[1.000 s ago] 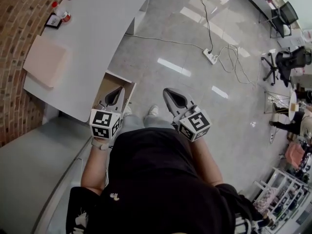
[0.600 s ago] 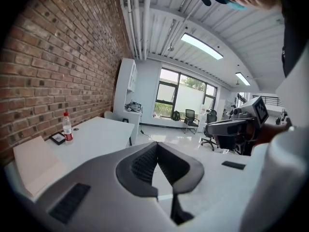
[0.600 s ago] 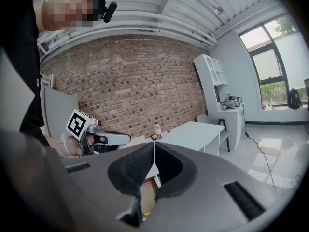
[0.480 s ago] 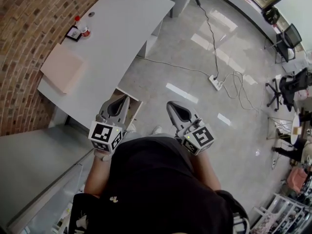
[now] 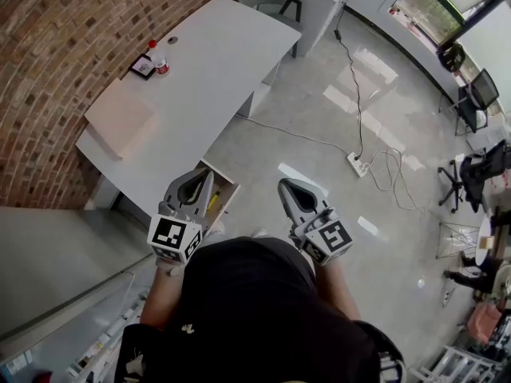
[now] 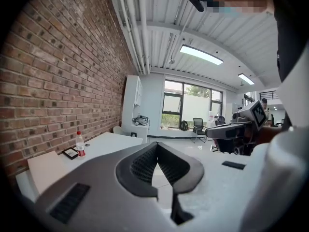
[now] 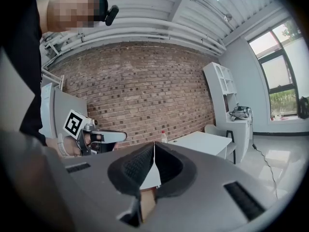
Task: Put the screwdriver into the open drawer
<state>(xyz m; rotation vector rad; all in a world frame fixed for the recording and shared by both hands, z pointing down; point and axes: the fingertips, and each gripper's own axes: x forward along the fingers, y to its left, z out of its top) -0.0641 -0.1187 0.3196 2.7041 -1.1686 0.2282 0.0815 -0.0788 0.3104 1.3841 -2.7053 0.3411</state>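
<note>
Presently listed: left tongs (image 6: 157,148), pressed together, nothing between them, over the edge of the open drawer (image 5: 227,183) under the white table (image 5: 215,46). Right tongs (image 7: 154,148), likewise closed tip to tip, empty, beside the left, above the floor (image 5: 319,126). Drawer: a yellow sliver (image 5: 213,201) inside, too small to confirm as the screwdriver. Table: bottle (image 5: 158,57), small dark frame (image 5: 142,66), pale flat board (image 5: 120,118).

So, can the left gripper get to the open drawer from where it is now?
Probably yes. In the head view the left gripper, jaws shut and empty, hangs right over the open drawer, and nothing shows between them.
</note>
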